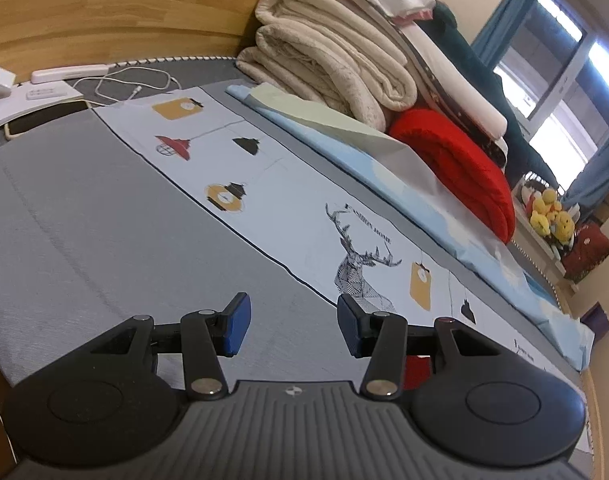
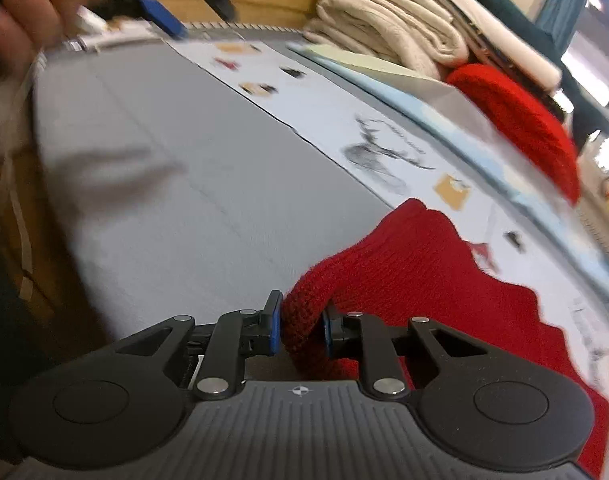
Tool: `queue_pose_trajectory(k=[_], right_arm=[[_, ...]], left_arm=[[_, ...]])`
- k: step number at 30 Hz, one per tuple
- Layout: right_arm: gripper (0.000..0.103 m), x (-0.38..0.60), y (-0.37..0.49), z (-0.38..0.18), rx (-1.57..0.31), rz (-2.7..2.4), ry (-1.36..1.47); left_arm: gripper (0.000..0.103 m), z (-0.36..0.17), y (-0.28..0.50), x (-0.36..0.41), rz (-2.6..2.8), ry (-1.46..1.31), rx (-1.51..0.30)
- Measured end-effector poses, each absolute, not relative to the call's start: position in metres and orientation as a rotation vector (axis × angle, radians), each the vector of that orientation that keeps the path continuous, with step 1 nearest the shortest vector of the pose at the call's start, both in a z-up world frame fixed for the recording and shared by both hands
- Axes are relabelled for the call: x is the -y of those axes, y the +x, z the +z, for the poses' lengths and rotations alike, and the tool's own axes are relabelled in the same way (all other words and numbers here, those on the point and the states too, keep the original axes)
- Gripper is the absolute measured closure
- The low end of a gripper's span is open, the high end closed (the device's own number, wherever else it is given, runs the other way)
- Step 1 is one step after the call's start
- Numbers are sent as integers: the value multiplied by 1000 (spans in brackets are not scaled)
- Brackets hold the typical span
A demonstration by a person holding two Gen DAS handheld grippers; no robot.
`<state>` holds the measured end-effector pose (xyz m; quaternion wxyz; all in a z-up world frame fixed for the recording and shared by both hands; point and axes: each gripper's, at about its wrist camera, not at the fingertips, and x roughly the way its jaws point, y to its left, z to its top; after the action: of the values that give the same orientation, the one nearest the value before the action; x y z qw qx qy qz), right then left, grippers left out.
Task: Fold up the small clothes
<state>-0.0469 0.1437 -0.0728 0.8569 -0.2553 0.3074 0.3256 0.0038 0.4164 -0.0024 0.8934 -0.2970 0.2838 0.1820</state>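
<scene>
A red knitted garment (image 2: 424, 264) lies on the grey bed cover (image 2: 164, 200), partly over a printed cloth (image 2: 332, 108). My right gripper (image 2: 300, 320) is shut on a bunched edge of it, the blue pads pressing the knit from both sides. My left gripper (image 1: 292, 320) is open over the grey cover (image 1: 104, 220) with nothing between its fingers. A scrap of the red garment (image 1: 418, 372) shows under its right finger. In the right wrist view the left gripper's blue pad (image 2: 160, 16) and a person's hand (image 2: 24, 8) appear blurred at top left.
Folded cream blankets (image 1: 324, 60) and other clothes are stacked at the back by the wooden headboard (image 1: 104, 8). A folded red knit (image 1: 456, 160) and a light blue sheet (image 1: 344, 140) lie beside them. A phone (image 1: 44, 118), cable (image 1: 136, 84) and book sit far left.
</scene>
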Motion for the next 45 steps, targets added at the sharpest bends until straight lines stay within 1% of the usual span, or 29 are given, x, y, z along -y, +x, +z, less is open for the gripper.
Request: queue_pose_trajectory(k=[4, 7, 11, 15, 18, 20, 21, 22, 23, 24, 25, 26, 28, 30, 32, 34, 36, 38, 40, 44, 45], right_arm=[[84, -126, -29, -50, -710, 660, -333], [84, -91, -11, -20, -702, 609, -157], [85, -1, 10, 25, -634, 476, 92], [85, 119, 14, 42, -585, 264, 324], [85, 209, 2, 29, -572, 61, 469], [85, 259, -5, 4, -600, -81, 504], [84, 279, -5, -15, -657, -141, 527], [82, 303, -2, -39, -771, -197, 564], [78, 320, -1, -61, -873, -230, 618], [71, 338, -4, -77, -941, -259, 694], [66, 355, -9, -86, -967, -276, 763], [65, 365, -14, -84, -956, -290, 781], [64, 375, -17, -65, -903, -277, 711], [57, 383, -8, -45, -861, -195, 669], [55, 387, 10, -26, -834, -78, 638], [48, 384, 29, -12, -807, 29, 573], [38, 376, 56, -5, -794, 116, 494], [37, 373, 81, -13, -803, 172, 491], [37, 370, 104, -37, -857, 216, 538], [37, 364, 136, -78, -978, 230, 692], [38, 363, 143, -82, -977, 235, 733]], left_arm=[[51, -2, 14, -400, 363, -597, -600], [51, -1, 25, -384, 346, -591, -606], [51, 1, 43, -356, 300, -562, -619], [51, 2, 63, -320, 243, -494, -646], [51, 1, 74, -296, 208, -443, -662], [51, 0, 80, -283, 189, -419, -672], [51, -1, 82, -278, 182, -412, -676], [51, -2, 84, -274, 176, -406, -680], [51, -2, 85, -270, 170, -401, -684], [51, -3, 87, -265, 166, -393, -688], [51, -3, 88, -262, 162, -385, -689], [51, -3, 88, -259, 158, -376, -689], [50, -3, 89, -254, 149, -351, -690], [50, -4, 89, -250, 144, -329, -693], [50, -5, 89, -249, 145, -315, -697], [50, -6, 88, -248, 149, -295, -703], [50, -7, 86, -247, 152, -272, -707], [50, -7, 83, -246, 149, -257, -709], [50, -8, 80, -245, 142, -248, -712], [48, -10, 74, -236, 107, -209, -716], [48, -11, 72, -232, 101, -198, -718]])
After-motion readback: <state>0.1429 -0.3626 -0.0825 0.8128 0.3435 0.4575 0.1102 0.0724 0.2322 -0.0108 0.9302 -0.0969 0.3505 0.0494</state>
